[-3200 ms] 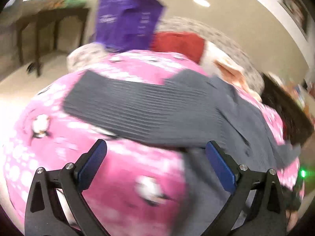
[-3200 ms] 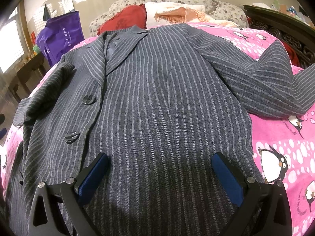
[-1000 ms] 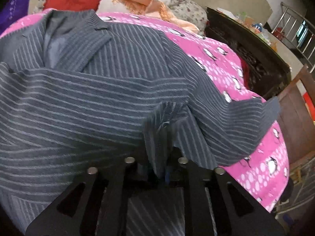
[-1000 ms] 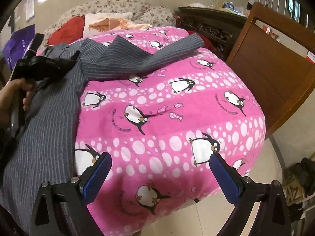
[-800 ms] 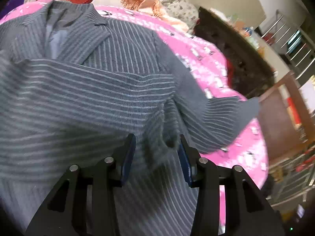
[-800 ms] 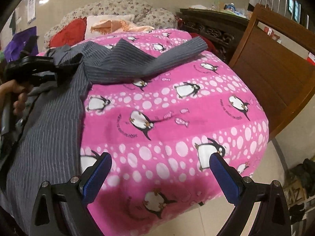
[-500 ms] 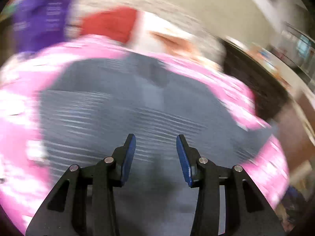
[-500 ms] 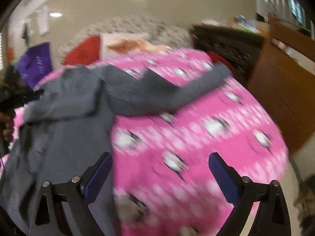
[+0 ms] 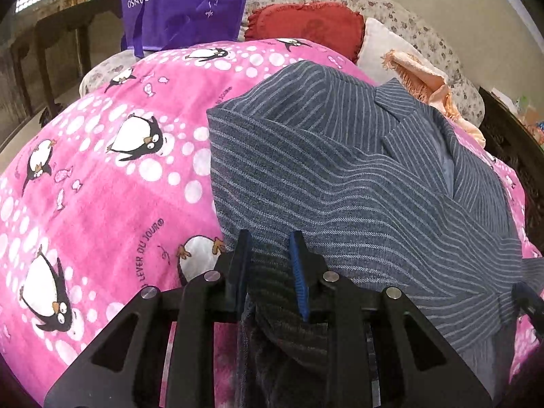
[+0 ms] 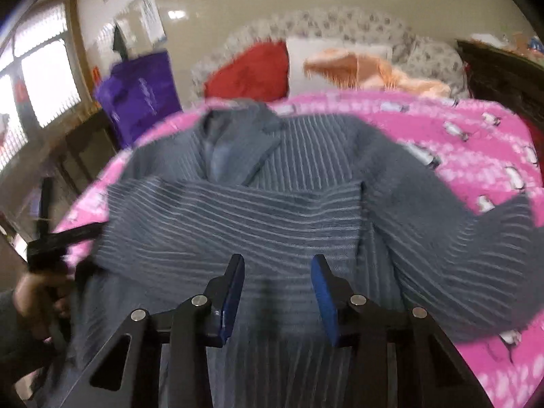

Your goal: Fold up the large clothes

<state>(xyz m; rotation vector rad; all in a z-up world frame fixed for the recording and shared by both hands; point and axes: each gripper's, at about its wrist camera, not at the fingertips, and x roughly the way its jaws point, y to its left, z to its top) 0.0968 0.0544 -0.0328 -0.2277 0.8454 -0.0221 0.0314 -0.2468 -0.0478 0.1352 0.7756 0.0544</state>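
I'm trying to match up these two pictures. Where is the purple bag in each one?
Left wrist view: the purple bag is at top, left of centre, behind the pink blanket.
Right wrist view: the purple bag is at upper left, blurred.
Shared landmark: the red cushion just right of it.

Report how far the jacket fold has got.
Done: one sleeve of the striped jacket lies folded across its chest. In hand: the left gripper has jacket fabric between its part-closed fingers at the near left edge; whether it grips is unclear. The right gripper hovers open over the front. Left: the other sleeve still sprawls on the pink blanket.
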